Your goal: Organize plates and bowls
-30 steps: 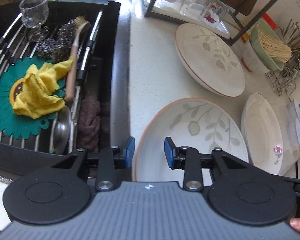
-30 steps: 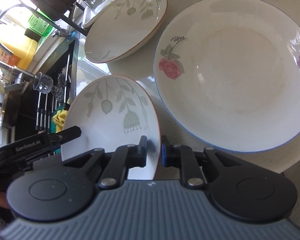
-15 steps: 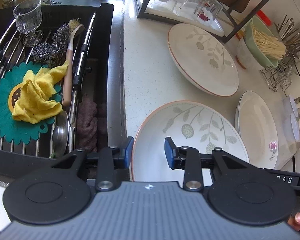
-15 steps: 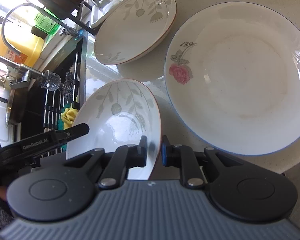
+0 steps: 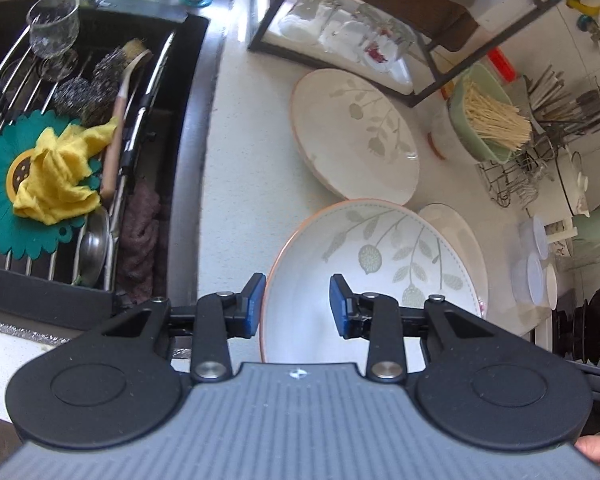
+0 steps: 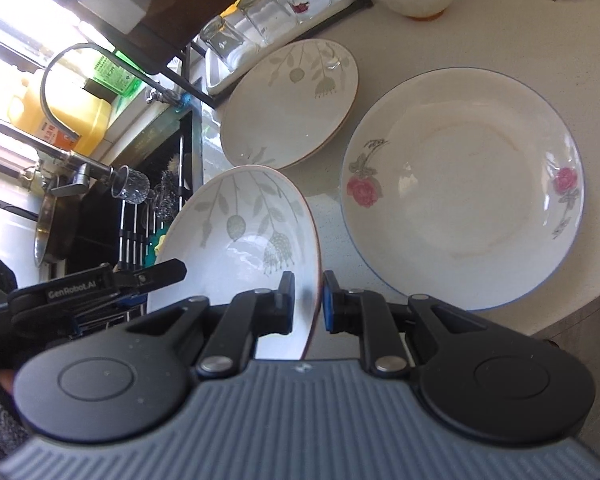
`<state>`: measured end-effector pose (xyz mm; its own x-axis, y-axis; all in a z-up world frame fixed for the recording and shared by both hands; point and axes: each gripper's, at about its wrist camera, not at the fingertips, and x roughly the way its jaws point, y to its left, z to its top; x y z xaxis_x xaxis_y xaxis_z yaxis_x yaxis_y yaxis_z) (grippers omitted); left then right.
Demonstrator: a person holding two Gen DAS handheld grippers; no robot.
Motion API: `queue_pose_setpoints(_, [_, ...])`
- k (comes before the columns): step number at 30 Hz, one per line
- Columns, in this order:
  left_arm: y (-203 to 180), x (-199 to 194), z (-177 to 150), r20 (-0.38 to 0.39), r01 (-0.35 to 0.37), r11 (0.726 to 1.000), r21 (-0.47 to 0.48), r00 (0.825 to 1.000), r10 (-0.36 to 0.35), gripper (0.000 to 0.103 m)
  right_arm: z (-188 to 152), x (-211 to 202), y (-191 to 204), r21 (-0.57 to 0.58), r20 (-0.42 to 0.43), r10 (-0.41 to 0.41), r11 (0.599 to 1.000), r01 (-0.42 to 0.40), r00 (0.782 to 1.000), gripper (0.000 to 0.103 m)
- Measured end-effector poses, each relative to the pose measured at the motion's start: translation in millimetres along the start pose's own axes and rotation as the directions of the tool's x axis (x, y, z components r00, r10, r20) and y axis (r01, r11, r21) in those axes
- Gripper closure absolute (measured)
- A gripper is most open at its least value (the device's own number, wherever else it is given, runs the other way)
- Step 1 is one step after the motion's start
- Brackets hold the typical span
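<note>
Rim of the leaf-patterned bowl sits pinched between the pads of my right claw, the bowl tilted up off the bench. My left claw stands apart at the bowl's opposite edge — one pad outside the rim, one over its inside, contact unclear. Just beyond lies a second leaf-patterned plate flat on the bench; to its right, the rose plate. Farther left — the sink, with a yellow cloth on its rack.
</note>
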<state>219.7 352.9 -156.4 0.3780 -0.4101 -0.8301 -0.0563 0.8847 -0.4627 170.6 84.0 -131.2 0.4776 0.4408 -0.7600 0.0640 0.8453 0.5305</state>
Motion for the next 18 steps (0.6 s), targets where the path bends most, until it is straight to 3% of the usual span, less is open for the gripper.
queue_pose_setpoints(4, [-23,-3,2,0.019,0.018,1.000,0.024,1.000,-0.018,0.065,3,-16,-14,0.011,0.018,0.030,0.999,-0.030,0.999,0.086])
queue_pose_setpoints(8, [-43,7,8,0.001,0.078,0.997,-0.017,0.997,-0.078,0.064,18,-35,-35,0.018,0.057,0.052,0.998,-0.053,0.997,0.086])
queue_pose_setpoints(14, [-81,33,8,0.015,0.072,0.997,-0.012,0.997,-0.072,0.064,42,-45,-68,-0.014,0.081,0.068,0.998,-0.067,0.994,0.086])
queue_pose_setpoints(18, [-90,66,8,-0.014,0.056,0.997,-0.054,0.998,-0.057,0.064,52,-34,-101,-0.001,0.051,0.094,0.996,-0.094,0.994,0.086])
